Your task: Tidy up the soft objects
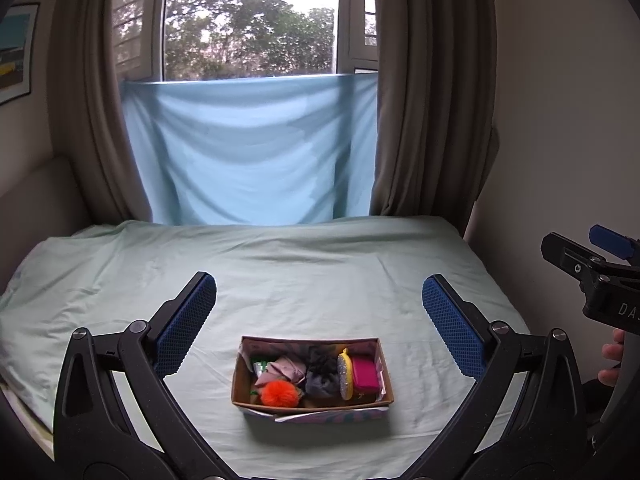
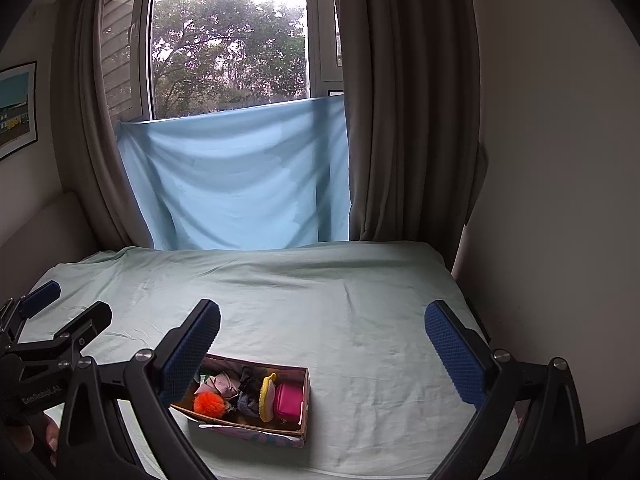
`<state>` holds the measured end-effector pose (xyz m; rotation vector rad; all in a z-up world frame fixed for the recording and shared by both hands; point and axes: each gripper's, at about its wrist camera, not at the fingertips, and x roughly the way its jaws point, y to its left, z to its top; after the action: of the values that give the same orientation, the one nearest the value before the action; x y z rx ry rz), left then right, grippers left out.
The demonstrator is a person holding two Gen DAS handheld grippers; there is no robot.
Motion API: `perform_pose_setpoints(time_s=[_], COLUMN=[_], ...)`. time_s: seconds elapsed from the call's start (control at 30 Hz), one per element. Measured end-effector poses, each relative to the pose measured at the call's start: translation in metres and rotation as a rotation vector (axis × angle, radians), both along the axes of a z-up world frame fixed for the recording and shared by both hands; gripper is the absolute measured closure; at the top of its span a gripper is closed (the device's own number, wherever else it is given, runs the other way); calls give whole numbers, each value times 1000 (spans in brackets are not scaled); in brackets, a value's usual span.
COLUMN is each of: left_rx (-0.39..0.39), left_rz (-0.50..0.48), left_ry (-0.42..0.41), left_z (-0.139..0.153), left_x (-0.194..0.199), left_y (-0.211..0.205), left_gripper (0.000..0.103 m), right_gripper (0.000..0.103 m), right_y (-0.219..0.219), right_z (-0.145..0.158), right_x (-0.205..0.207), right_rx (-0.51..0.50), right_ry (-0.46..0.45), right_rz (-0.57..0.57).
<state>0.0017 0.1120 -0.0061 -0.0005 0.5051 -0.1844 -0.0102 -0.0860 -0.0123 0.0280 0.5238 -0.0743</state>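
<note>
Above the box [image 1: 312, 376], both claws gape empty.

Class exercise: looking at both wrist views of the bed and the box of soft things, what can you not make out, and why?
- Box: its left end is covered by the right gripper's finger, right wrist view.
- Green item: mostly buried under the pink cloth, left wrist view; kind unclear.
- Right gripper: cut off by the frame edge, left wrist view.
- Box bottom: covered by its contents, both views.
</note>
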Motion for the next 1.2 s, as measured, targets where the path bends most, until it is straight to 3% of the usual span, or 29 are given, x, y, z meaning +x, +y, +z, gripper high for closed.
perform_pose_setpoints(time_s=[0.73, 1.03, 1.2], left_rx=[-8, -14, -8], left_rz=[9, 40, 24], left_ry=[-41, -100, -92], left_z=[3, 12, 12], left_x=[-5, -9, 1], left_y=[7, 14, 16], left_gripper=[0, 0, 0], right_gripper=[1, 1, 1], right_y=[7, 8, 9], right_z=[7, 5, 0], right_x=[-4, 6, 18], right_rx=[-18, -15, -11], right_ry=[-22, -14, 2], right_rz=[3, 10, 4])
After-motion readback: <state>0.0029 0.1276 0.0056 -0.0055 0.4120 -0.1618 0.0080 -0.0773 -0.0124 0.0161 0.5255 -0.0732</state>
